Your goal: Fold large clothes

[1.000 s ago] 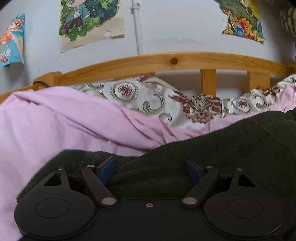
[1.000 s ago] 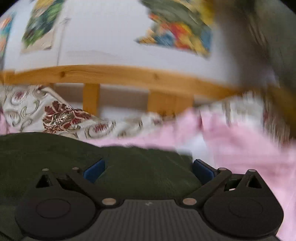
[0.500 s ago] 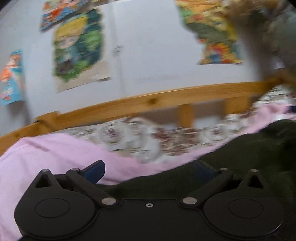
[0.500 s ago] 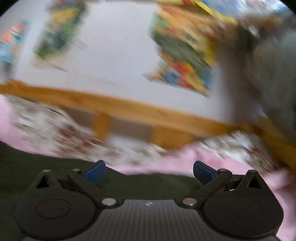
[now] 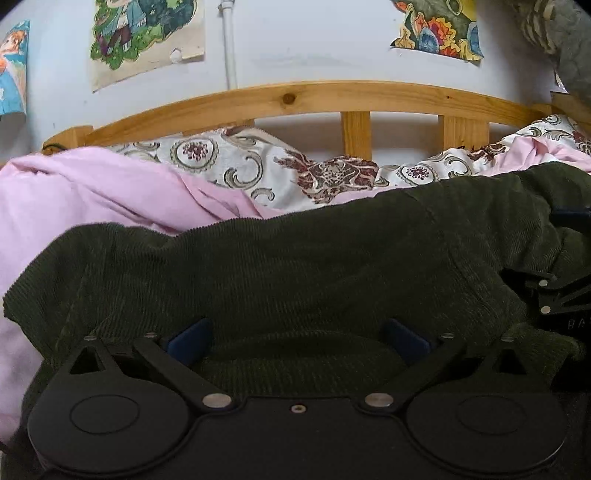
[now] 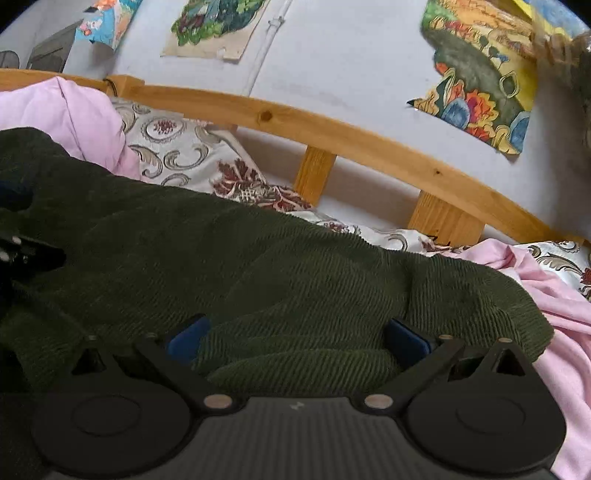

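A large dark green corduroy garment (image 5: 295,266) lies across the pink bed sheet (image 5: 74,192). It also fills the lower half of the right wrist view (image 6: 240,266). My left gripper (image 5: 297,338) is open, its blue pads wide apart, with a fold of the garment lying between them. My right gripper (image 6: 295,338) is open the same way, resting on the garment near its right edge. The right gripper's black body shows at the right edge of the left wrist view (image 5: 557,291). The left gripper shows at the left edge of the right wrist view (image 6: 22,254).
A wooden bed rail (image 5: 295,99) runs along the far side against a white wall with posters (image 5: 144,33). A floral patterned quilt (image 5: 258,173) is bunched under the rail. Pink sheet (image 6: 565,306) lies right of the garment.
Both grippers swung up with motion blur half a second ago and have come back down onto the garment. More green fabric now lies between and ahead of the pads of both.
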Motion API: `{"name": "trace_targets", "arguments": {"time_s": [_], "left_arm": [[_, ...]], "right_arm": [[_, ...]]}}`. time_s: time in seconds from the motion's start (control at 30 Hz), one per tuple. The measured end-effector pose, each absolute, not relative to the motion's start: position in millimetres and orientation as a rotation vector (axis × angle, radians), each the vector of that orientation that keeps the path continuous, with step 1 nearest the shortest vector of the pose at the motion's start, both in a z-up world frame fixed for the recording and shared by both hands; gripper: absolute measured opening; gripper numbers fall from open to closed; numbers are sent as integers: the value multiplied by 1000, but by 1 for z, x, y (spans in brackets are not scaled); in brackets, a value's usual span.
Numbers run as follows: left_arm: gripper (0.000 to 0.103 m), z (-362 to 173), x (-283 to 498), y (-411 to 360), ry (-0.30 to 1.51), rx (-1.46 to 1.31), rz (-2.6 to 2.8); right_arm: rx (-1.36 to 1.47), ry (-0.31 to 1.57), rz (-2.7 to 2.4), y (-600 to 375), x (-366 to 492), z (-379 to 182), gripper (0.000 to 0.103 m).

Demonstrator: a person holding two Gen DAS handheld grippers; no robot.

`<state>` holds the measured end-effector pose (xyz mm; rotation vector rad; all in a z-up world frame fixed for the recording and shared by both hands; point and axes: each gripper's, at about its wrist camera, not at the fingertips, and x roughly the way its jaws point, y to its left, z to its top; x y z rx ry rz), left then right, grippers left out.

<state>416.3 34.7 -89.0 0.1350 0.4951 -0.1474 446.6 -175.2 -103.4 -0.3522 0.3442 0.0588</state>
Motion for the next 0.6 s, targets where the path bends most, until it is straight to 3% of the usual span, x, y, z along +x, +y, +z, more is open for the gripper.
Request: {"name": "trace_targets", "arguments": {"time_s": [0.1,0.3,0.47,0.6], "left_arm": [[100,-67,411,37,502,149,-165],[102,-9,424,55,321,100,-161],[101,-34,491,52,390,219,15],[102,-68,498,75,399,222,35]], "right_arm": [[-290,330,96,-185,439,-80,102],[-253,169,-19,-224,454,-20,103],[-163,356,-135,-259,516,-39,102],[-77,325,-148,-279,515,-73,102]]}}
